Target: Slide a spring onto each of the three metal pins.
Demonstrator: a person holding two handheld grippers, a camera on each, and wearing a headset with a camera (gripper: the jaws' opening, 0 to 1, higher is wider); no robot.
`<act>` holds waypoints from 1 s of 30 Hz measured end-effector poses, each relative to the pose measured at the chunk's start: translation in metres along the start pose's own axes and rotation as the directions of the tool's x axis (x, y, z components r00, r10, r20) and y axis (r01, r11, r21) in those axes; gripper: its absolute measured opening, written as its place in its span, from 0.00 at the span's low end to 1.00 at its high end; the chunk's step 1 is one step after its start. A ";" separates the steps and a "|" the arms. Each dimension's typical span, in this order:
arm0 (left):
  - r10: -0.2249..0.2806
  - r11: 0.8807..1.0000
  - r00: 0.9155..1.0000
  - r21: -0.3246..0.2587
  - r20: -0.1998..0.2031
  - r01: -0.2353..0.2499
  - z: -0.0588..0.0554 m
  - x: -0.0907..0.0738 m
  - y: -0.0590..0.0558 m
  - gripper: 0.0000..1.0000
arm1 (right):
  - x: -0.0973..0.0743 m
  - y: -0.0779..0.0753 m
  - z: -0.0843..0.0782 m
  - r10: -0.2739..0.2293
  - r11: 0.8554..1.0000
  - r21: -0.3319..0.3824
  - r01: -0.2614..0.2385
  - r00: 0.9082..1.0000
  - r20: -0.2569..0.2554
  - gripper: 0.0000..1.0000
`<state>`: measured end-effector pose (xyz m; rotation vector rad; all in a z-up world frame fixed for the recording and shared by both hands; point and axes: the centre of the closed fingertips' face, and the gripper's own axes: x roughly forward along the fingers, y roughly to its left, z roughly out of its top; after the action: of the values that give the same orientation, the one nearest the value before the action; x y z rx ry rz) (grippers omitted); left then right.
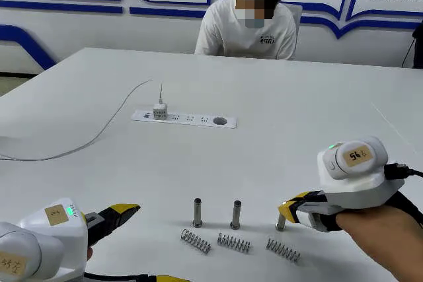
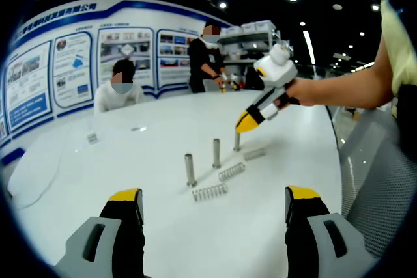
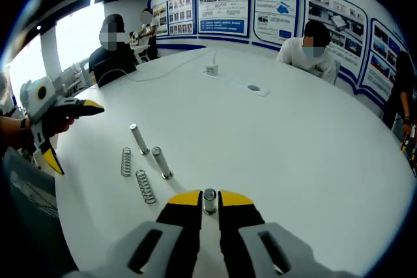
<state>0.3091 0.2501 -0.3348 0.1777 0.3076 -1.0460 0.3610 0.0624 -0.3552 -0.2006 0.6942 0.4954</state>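
The right gripper [image 1: 287, 212] pinches the end pin [image 3: 210, 196] in its fingers; the left gripper [image 2: 214, 194] has them spread. The springs [image 1: 234, 243] look light, squashy and apt to roll: grip one gently mid-coil.

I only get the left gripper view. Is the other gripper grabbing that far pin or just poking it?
Observer: Grabbing, it seems. In the right gripper view the far pin stands between the yellow tips of the right gripper, snug on both sides.
Operator: Is my gripper switched on?
Observer: The head view shows a green light glowing on the casing of the left gripper.
Operator: What's the tiny white thing far across the table?
Observer: A power strip with a charger plugged in.
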 end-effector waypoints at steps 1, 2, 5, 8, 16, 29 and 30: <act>-0.001 1.000 1.000 0.000 0.000 0.001 0.000 0.000 0.000 0.91 | 0.000 0.000 0.000 0.002 1.000 0.000 -0.002 1.000 0.000 0.11; -0.002 1.000 1.000 0.001 0.000 0.002 0.000 0.000 0.000 0.91 | -0.001 0.000 0.001 0.003 1.000 -0.003 -0.003 1.000 0.001 0.11; -0.003 1.000 1.000 0.003 -0.002 0.003 0.000 0.001 0.000 0.91 | -0.003 0.001 0.001 0.005 1.000 -0.014 -0.005 1.000 0.002 0.13; -0.005 1.000 1.000 0.005 -0.001 0.005 0.001 0.001 0.000 0.91 | -0.006 0.001 0.001 0.007 1.000 -0.025 -0.007 1.000 0.002 0.14; -0.007 1.000 1.000 0.006 -0.002 0.007 0.002 0.001 0.000 0.91 | -0.015 0.004 -0.008 0.021 0.998 -0.062 -0.022 1.000 -0.020 0.14; -0.008 1.000 1.000 0.003 -0.001 0.008 0.002 0.002 -0.001 0.91 | -0.011 0.035 -0.018 0.126 0.983 -0.129 -0.132 0.991 -0.053 0.15; -0.007 1.000 1.000 0.003 -0.002 0.007 0.002 0.002 -0.001 0.91 | -0.010 0.037 -0.018 0.136 0.980 -0.138 -0.143 0.989 -0.059 0.15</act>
<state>0.3092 0.2473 -0.3337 0.1806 0.3084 -1.0535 0.3254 0.0848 -0.3630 -0.3003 0.7249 0.6771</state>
